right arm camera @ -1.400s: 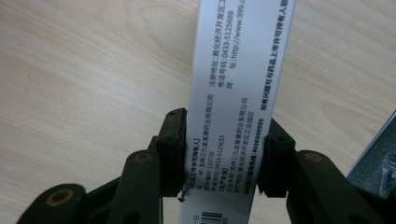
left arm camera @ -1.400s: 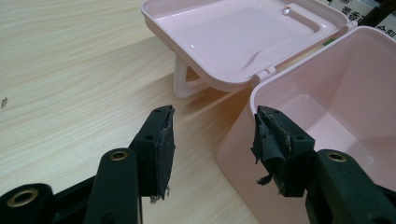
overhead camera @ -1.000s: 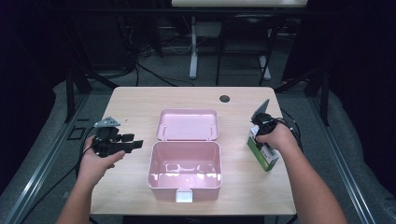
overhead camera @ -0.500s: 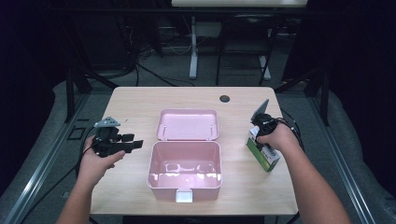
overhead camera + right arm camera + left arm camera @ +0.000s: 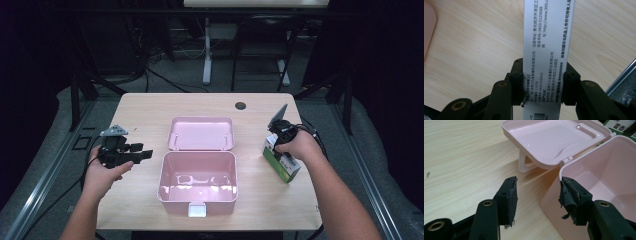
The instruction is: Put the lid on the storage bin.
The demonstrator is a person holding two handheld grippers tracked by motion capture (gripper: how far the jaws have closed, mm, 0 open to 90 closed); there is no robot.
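Right claw (image 5: 280, 141) clamps the green-and-white carton (image 5: 281, 163) across its narrow sides, carton on desk (image 5: 150, 107). Left claw (image 5: 537, 191) gapes wide, empty, beside the pink box (image 5: 198, 182).

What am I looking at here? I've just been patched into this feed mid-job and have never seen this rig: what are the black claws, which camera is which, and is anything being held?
There is no robot arm. A person stands at a wooden table with a hand-held gripper in each hand.

The wide picture comes from a fixed camera above the table. The other two come from cameras riding on the grippers, each looking along its own black jaws.

In the middle sits an open pink box, empty, its lid folded back flat behind it.

The left gripper is open and holds nothing; its jaws point at the box's near corner.

The right gripper is clamped on a green and white carton at the table's right side. Its own view shows the jaws pressing both sides of the carton's printed white face.
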